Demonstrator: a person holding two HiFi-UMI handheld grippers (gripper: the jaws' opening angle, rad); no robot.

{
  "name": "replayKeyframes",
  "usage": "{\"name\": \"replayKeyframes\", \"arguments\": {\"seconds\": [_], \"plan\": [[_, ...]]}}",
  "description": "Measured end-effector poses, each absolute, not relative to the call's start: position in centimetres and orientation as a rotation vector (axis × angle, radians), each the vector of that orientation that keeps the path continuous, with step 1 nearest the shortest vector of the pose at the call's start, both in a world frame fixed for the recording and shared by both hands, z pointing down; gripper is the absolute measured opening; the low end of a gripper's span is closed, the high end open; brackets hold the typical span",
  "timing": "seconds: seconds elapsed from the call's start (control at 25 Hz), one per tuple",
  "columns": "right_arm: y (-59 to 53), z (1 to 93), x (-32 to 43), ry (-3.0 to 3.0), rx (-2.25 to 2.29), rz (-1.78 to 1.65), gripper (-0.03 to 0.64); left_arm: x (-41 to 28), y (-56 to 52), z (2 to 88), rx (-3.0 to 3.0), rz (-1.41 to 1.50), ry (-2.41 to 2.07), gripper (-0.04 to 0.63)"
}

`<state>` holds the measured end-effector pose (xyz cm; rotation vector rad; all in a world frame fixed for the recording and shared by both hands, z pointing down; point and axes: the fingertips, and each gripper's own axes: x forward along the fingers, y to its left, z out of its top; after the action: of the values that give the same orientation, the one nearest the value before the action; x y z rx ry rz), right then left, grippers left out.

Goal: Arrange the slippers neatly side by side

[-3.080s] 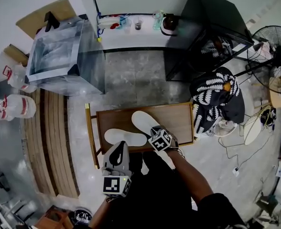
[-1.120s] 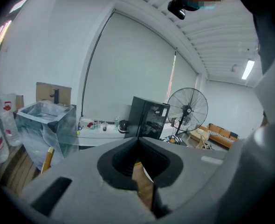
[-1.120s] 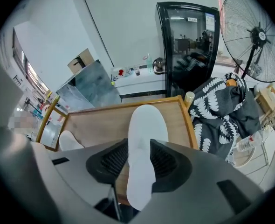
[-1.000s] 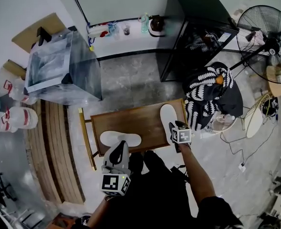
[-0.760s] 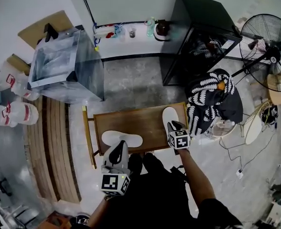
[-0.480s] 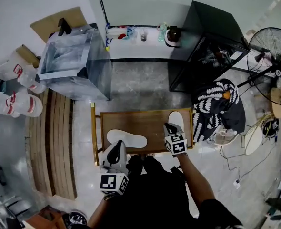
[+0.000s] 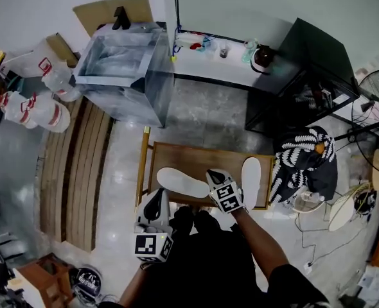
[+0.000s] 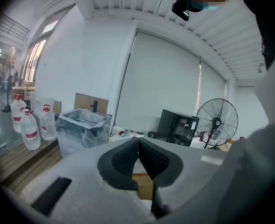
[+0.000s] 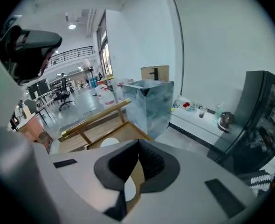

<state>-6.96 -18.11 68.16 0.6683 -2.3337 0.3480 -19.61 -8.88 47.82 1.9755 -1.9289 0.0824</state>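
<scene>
Slippers are lying well apart on the wooden table (image 7: 196, 159), one crosswise, one lengthwise. At far left the water jugs (image 7: 48, 114) are showing red labels, but the print is too small to read. The left gripper (image 7: 156, 196) is hanging just off the table's near left corner, jaws pressed together on nothing. Its marker cube is showing only a black-and-white square pattern, no words. The left slipper (image 7: 182, 181) is lying crosswise toward the front left of the table. The right gripper (image 7: 212, 174) is hovering at that slipper's right end. Whether it is touching I cannot tell. Its jaws have just been closing and are now meeting, with nothing between them. Bare wood is lying open along the back edge and between the two slippers — plenty of room there. The right slipper (image 7: 250, 181) is lying lengthwise, close beside the table's right edge. The person's dark clothing (image 7: 202, 262) is covering part of the near edge. At far right the fan (image 7: 377, 85) is getting cut off by the frame.
</scene>
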Motion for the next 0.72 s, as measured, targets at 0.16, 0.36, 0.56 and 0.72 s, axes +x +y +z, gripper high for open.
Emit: {"name": "replayKeyframes", "arguments": {"seconds": [0.16, 0.36, 0.56, 0.72], "plan": [[-16.4, 69.1, -10.2, -2.340, 0.533, 0.299, 0.012, -20.9, -7.9, 48.1, 1.924, 0.072, -1.969, 0.017], [-14.8, 71.2, -13.1, -2.294, 0.370, 0.234, 0.014, -22.2, -6.9, 48.6, 1.891, 0.087, -2.002, 0.017], [-12.7, 74.9, -15.0, -2.198, 0.211, 0.211, 0.016, -23.8, -6.0, 49.2, 1.798, 0.065, -2.039, 0.017], [-11.6, 77.1, -16.0, -2.135, 0.124, 0.205, 0.020, -24.9, -6.1, 49.3, 1.774, 0.063, -2.050, 0.017]]}}
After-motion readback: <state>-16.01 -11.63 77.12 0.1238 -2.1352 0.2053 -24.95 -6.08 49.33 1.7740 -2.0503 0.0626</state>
